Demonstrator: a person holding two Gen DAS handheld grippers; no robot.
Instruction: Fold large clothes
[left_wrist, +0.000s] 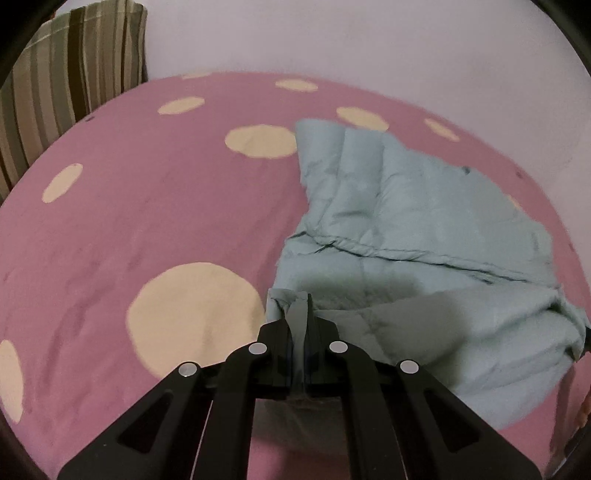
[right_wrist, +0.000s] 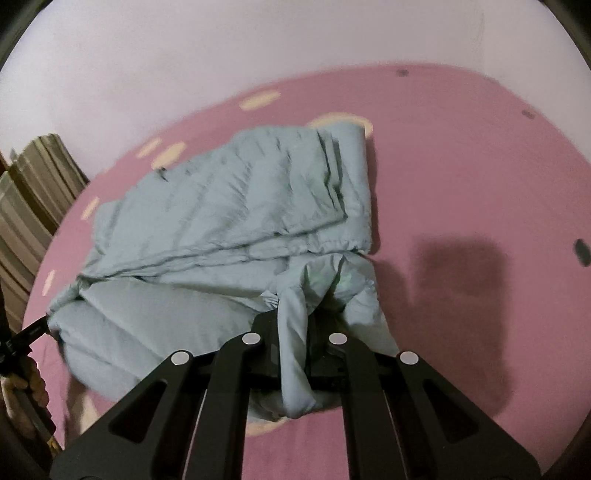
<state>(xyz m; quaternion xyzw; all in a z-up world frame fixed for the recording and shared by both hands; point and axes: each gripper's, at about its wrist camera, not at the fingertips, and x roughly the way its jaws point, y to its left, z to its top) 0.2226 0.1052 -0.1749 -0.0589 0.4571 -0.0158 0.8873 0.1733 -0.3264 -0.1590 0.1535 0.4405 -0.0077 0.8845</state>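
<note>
Your left gripper (left_wrist: 298, 314) pinches the near edge of the pale blue quilted garment (left_wrist: 413, 206) at lower centre; your right gripper (right_wrist: 295, 321) clamps a bunched fold. The garment fills mid-frame on the pink spotted sheet (left_wrist: 129, 206). Lift both evenly and keep the edge taut. No containers in view.

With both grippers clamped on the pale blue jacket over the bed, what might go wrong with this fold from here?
1. The left gripper pinches only a thin corner of the padded jacket; it may slip out under pull.
2. The right gripper holds a bunched wad, so the fold could land lumpy.
3. The far half already lies creased on the pink bedsheet, so the edges may not line up.
</note>
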